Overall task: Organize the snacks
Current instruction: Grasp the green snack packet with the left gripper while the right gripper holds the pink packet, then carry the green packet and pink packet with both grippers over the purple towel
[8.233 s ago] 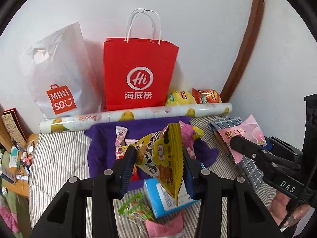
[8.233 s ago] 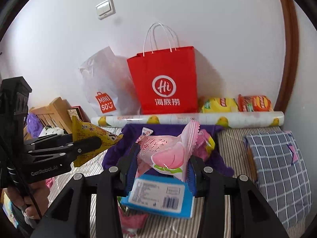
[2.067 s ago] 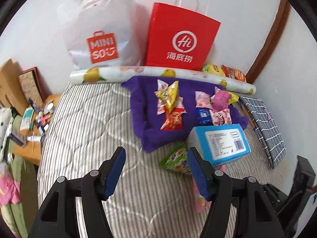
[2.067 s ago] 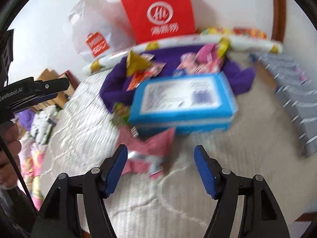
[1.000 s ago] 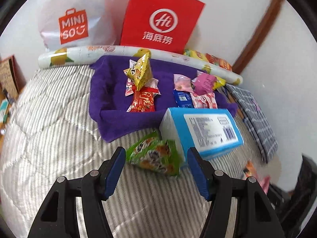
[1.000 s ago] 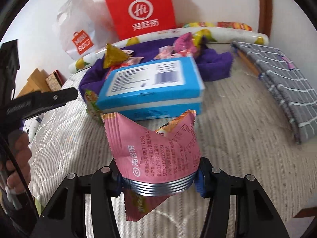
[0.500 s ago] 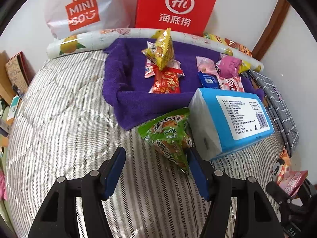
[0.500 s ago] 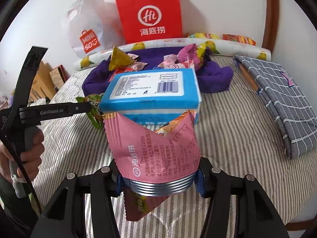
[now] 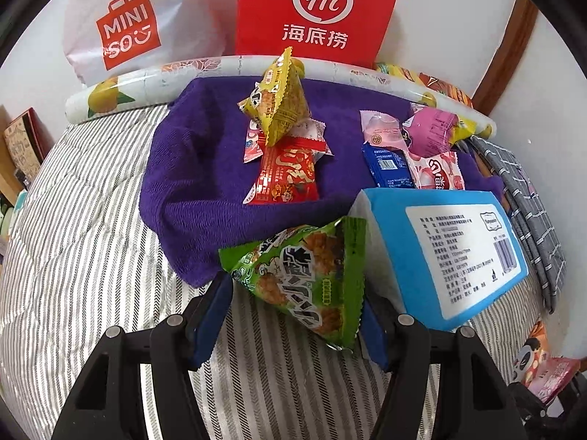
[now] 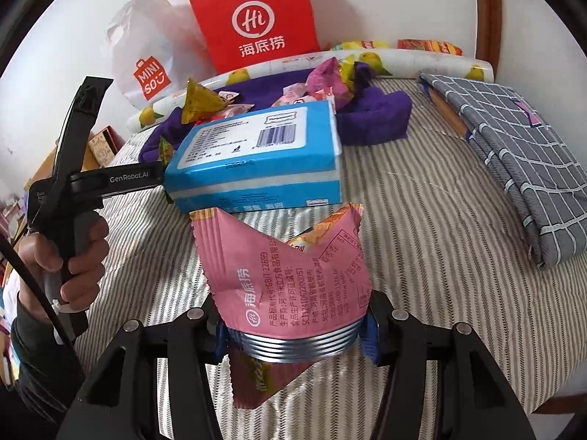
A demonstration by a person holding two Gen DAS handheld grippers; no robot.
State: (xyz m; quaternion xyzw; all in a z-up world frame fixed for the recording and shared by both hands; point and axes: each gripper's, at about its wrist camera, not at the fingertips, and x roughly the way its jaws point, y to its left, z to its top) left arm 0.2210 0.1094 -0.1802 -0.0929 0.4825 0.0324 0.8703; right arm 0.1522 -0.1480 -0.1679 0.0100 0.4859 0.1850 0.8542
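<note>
So the right gripper [image 10: 293, 330] is clamped on a pink foil snack packet [image 10: 282, 275] with orange print on its other side, blue pads pressed into both sides near the bottom seam, and the packet stands up between the fingers above the grey-and-white striped bedspread [image 10: 422, 220]. The left gripper [image 9: 293, 315] sits about half open around a green triangular snack bag [image 9: 304, 282]. The left blue pad [image 9: 209, 315] looks like it's just touching the bag's corner, but the right one is mostly hidden behind the bag, so I honestly can't tell if it's gripping or only straddling it. That green bag lies on the bedspread right at the front edge of a purple towel [image 9: 198, 168], touching a blue-and-white wrapped tissue pack [image 9: 451, 249] on its right.

On the towel there are two little piles. One has a yellow triangular snack bag [image 9: 279, 106] leaning on a red snack packet [image 9: 290, 176]; the other has a pale pink sweet wrapper [image 9: 381, 128], a magenta packet [image 9: 433, 132] and a dark blue sachet [image 9: 389, 168].

Behind the towel lies a white roll printed with yellow fruit [image 9: 121, 91], then a red paper bag [image 9: 315, 7] and a white plastic shopping bag [image 9: 124, 33] against the wall. A folded grey checked cloth [image 10: 513, 154] sits off to the right. In the right wrist view, a person's hand [image 10: 73, 256] grips the left gripper's handle
</note>
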